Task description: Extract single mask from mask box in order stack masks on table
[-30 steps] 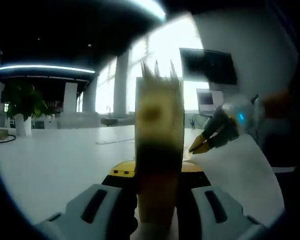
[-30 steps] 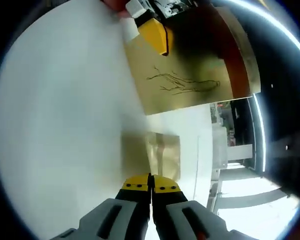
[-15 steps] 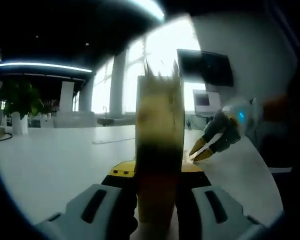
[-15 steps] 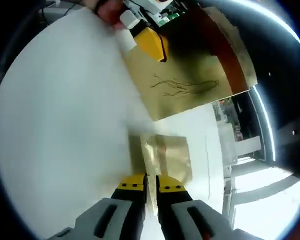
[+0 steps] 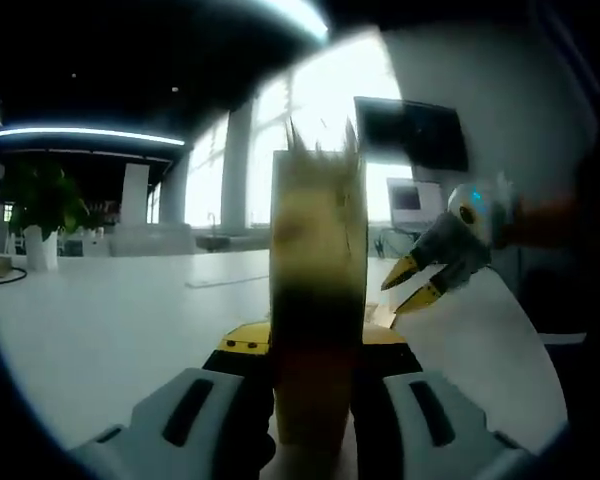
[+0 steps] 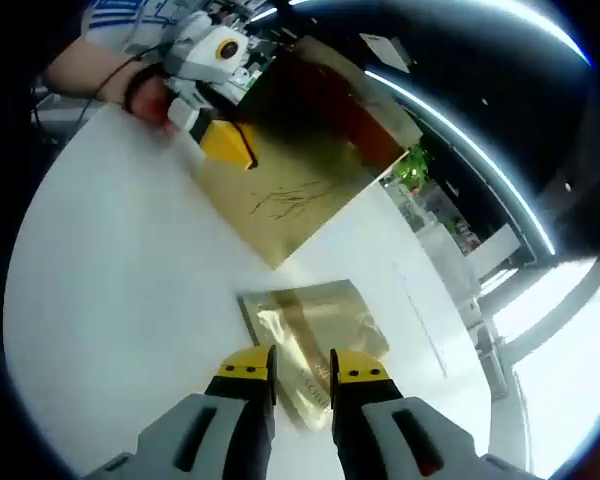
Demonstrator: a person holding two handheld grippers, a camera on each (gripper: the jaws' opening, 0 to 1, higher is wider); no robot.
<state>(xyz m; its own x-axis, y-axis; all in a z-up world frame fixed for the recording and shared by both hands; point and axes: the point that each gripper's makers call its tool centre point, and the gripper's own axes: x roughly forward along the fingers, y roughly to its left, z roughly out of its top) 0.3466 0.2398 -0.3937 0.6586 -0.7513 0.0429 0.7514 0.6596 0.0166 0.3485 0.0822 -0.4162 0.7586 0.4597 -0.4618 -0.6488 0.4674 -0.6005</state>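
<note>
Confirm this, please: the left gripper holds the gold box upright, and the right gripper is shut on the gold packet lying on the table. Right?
Not quite. In the right gripper view the right gripper is open above the packet on the table. The left gripper does hold the box upright.

1. Left gripper view: strong backlight from the windows (image 5: pixel 320 130), blown out white; ceiling dark with one thin light strip (image 5: pixel 80 133).
2. The mask box (image 5: pixel 318 300) is close to the lens, soft and blurred, its lower half in shadow.
3. Right gripper view: white table (image 6: pixel 110 300) bright and evenly lit, with glare on the foil mask packet (image 6: pixel 315 335).
4. Fisheye bending shows at both edges.
</note>
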